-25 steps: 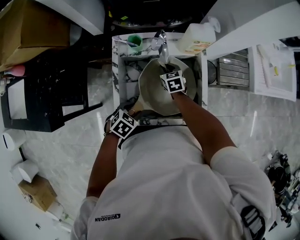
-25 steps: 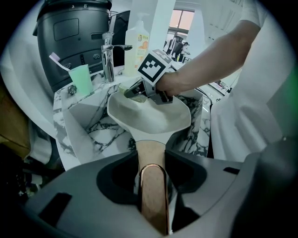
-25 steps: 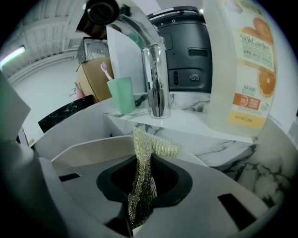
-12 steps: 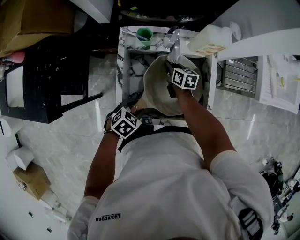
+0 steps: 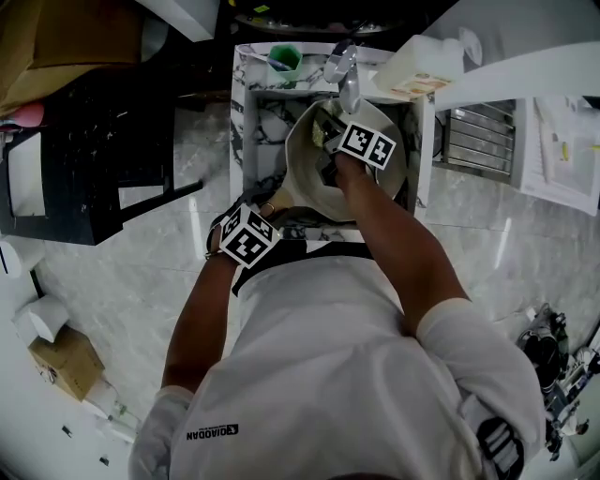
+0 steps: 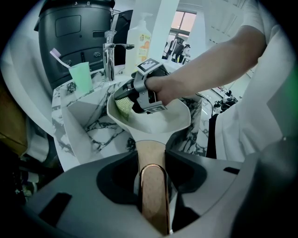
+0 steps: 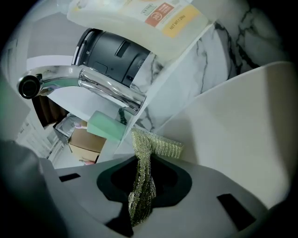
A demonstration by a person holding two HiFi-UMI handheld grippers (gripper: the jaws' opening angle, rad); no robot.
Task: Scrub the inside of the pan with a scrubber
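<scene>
A pale pan (image 5: 314,178) (image 6: 160,121) (image 7: 242,121) sits tilted in a small marble sink (image 5: 258,127). Its wooden handle (image 6: 150,176) runs back between the jaws of my left gripper (image 6: 151,186) (image 5: 247,236), which is shut on it at the sink's near edge. My right gripper (image 5: 361,145) (image 6: 139,90) (image 7: 142,186) reaches inside the pan near its far wall, shut on a yellow-green scrubber (image 7: 146,158) (image 6: 122,106) (image 5: 320,137). The scrubber's free end presses against the pan's inner side.
A chrome tap (image 5: 345,75) (image 7: 88,86) (image 6: 109,53) stands over the sink's far rim. A green cup (image 5: 284,61) (image 6: 80,76) with a toothbrush stands to its left, a soap bottle (image 5: 427,70) (image 7: 139,14) to its right. A black machine (image 5: 84,159) stands left of the sink.
My right gripper has moved with the scrubber across the pan's inside, from the middle toward the far left wall. The left gripper has kept its hold on the handle.
</scene>
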